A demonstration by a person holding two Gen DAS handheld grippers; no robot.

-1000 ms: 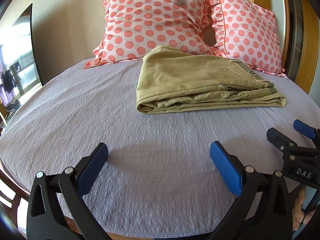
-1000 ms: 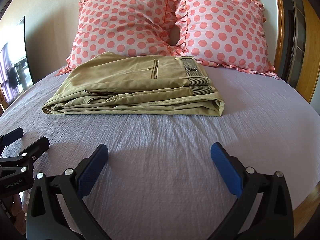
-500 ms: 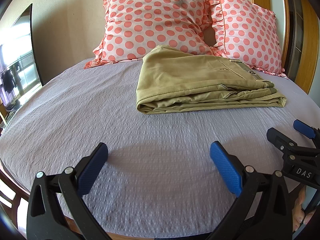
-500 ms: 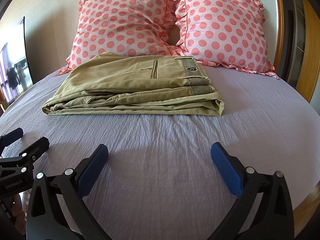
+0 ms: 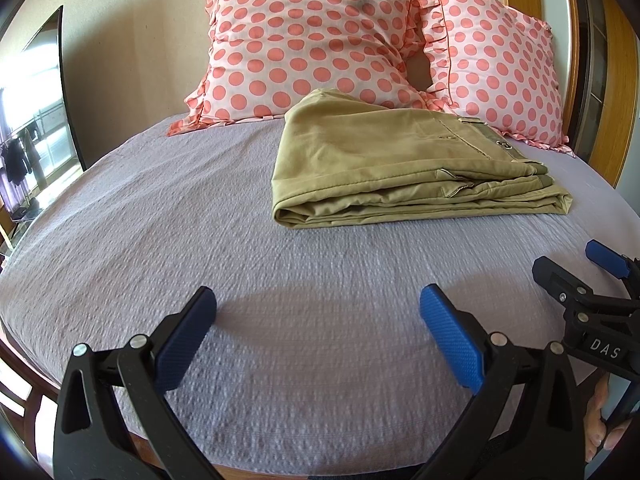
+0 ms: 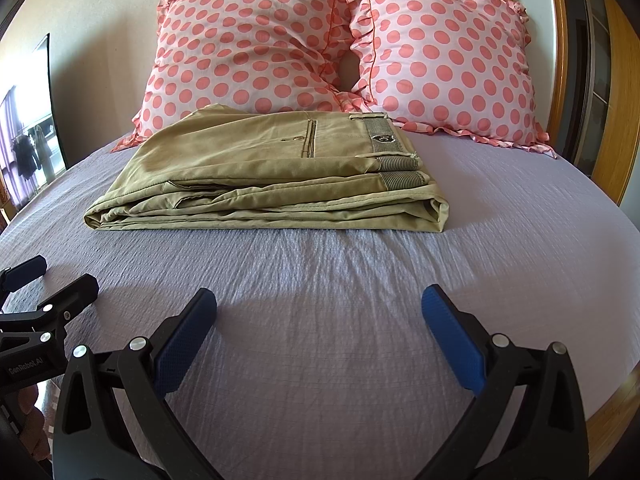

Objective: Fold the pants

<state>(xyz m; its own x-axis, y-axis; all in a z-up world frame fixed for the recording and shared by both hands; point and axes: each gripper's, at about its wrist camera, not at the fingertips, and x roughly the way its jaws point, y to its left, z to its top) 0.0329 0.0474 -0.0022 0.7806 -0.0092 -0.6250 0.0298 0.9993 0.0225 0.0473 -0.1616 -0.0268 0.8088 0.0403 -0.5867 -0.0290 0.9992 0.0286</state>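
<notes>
While folded khaki cotton pants [image 6: 264,176] are laid on lavender textured bedspread [image 6: 340,300], left gripper [image 5: 318,320] and right gripper [image 6: 319,322] held wide apart, nothing gripped

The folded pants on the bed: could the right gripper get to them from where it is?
Probably yes. The right gripper is open and only bare bedspread lies between it and the pants.
</notes>
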